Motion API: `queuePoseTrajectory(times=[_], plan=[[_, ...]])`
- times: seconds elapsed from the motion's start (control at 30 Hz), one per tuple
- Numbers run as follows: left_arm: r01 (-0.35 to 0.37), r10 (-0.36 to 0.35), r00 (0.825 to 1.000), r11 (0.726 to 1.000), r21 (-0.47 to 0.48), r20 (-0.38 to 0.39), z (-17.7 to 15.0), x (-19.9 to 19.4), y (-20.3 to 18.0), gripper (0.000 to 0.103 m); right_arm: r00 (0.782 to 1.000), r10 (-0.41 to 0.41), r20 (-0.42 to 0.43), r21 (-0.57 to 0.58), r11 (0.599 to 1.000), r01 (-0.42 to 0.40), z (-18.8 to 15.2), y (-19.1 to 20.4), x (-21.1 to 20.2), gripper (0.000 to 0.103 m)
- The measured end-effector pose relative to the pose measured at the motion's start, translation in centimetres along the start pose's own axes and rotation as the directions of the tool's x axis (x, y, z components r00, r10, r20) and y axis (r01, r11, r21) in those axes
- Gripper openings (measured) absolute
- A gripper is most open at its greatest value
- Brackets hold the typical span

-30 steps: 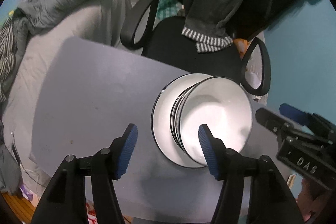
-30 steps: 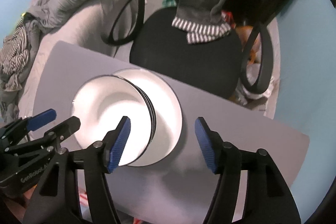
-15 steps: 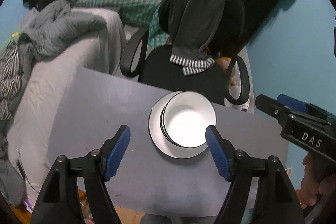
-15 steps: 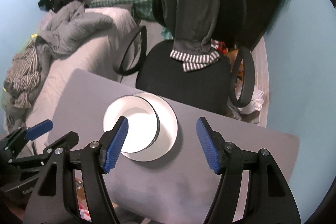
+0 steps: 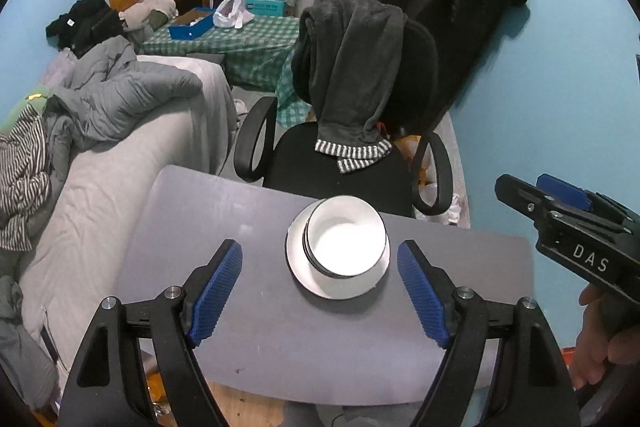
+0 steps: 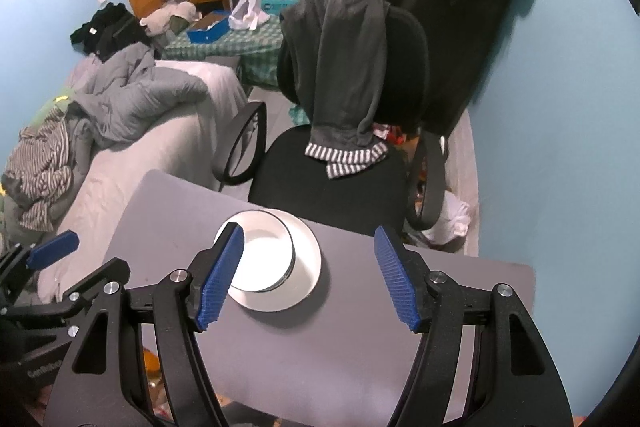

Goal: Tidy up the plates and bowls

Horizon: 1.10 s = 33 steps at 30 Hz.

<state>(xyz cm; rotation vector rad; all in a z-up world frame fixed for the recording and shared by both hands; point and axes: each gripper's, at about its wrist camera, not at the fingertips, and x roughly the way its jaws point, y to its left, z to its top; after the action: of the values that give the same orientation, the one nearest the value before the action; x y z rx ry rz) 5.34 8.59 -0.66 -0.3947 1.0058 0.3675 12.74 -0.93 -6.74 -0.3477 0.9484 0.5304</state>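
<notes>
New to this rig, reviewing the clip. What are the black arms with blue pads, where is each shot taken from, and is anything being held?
No robot here: a person carries a handheld claw in each hand, with a fisheye camera on each looking along its fingers. One picture looks out over the left claw, the other over the right claw; each also catches the other at its edge. On the grey table sits a white plate with a stack of white bowls on it. An office chair draped with clothing stands behind. Neither claw holds anything: the left's jaws are opening, the right's stand apart, both above the dishes.

Right claw (image 6: 310,277) finger hides bowl (image 6: 264,259) left rim.
</notes>
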Motion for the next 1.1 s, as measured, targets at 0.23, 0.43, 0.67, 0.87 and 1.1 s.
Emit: queuePoseTrajectory(times=[0.23,0.43,0.67,0.87,1.1], plan=[[0.018,-0.018,1.0,1.0,0.002,0.019,-1.6,-2.4,0.7,0.083,1.0,-0.013,0.013,0.026,1.0,0.012,-1.1,0.6,-1.6,0.067],[0.027,-0.028,1.0,0.999,0.025,0.015,-2.4,-2.7,0.7,0.085,1.0,-0.018,0.016,0.068,0.998,0.017,-2.3,0.6,-2.6,0.067],[0.039,-0.04,0.999,0.999,0.038,0.029,-2.6,-3.4,1.0,0.085,0.999,-0.044,0.019,0.086,0.995,0.042,-3.2,0.9,-3.7,0.067],[0.046,-0.047,0.998,0.998,0.046,0.037,-2.7,-3.9,1.1,0.085,0.999,-0.041,0.019,0.11,0.993,0.038,-3.8,0.7,-4.3,0.067],[0.05,-0.051,0.998,0.998,0.041,0.037,-2.7,-4.4,1.1,0.085,0.999,-0.05,0.021,0.118,0.992,0.047,-4.2,0.6,-4.9,0.067]])
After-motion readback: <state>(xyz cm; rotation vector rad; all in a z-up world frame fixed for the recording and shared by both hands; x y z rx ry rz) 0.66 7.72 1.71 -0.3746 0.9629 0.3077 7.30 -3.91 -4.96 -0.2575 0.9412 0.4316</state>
